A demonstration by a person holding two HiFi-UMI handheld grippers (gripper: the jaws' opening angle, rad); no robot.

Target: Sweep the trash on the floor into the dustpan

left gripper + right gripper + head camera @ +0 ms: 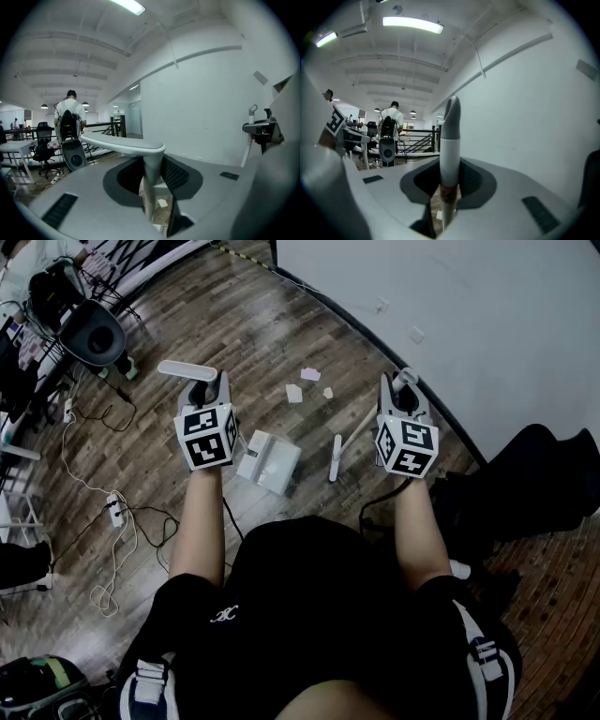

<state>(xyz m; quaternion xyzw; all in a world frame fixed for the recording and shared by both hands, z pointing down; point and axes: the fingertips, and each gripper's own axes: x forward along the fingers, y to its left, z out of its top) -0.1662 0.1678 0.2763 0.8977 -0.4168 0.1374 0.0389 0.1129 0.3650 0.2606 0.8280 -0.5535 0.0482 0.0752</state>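
Dark clothing and two forearms fill the foreground. Left gripper has its jaws closed on the dustpan handle; the dustpan rests on the wooden floor. Right gripper has its jaws clamped on the broom handle — the broom head sits just beside the pan. Paper scraps lie beyond both. Risk: a hard stroke could scatter the light scraps past the pan, or knock it aside.

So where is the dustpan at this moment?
In the head view, the dustpan is down at the wooden floor, just right of the left gripper, with the paper scraps beyond it.
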